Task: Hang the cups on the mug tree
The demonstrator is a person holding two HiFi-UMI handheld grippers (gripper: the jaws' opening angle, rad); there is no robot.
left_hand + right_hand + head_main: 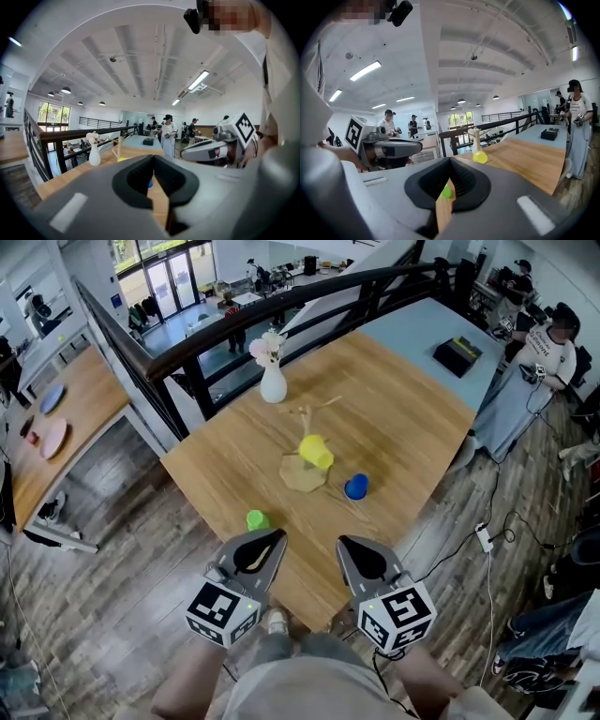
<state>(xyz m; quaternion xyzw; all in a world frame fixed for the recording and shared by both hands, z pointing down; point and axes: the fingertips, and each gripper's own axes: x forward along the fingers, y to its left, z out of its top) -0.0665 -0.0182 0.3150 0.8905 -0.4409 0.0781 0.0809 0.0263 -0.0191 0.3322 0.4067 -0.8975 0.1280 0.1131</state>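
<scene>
A wooden mug tree (305, 427) stands mid-table on a round base, and a yellow cup (316, 452) appears to hang on one of its pegs. A blue cup (356, 487) lies to the right of the base. A green cup (257, 519) sits nearer me on the left. My left gripper (275, 537) and right gripper (346, 544) hover side by side at the table's near edge, both shut and empty. Over its shut jaws, the left gripper view shows the blue cup (149, 183). The right gripper view shows the green cup (447, 191) and the yellow cup (479, 157).
A white vase with flowers (273, 381) stands behind the mug tree near the far edge. A black box (457, 354) lies on the pale blue table beyond. A dark railing (281, 320) runs along the back. People stand at the right.
</scene>
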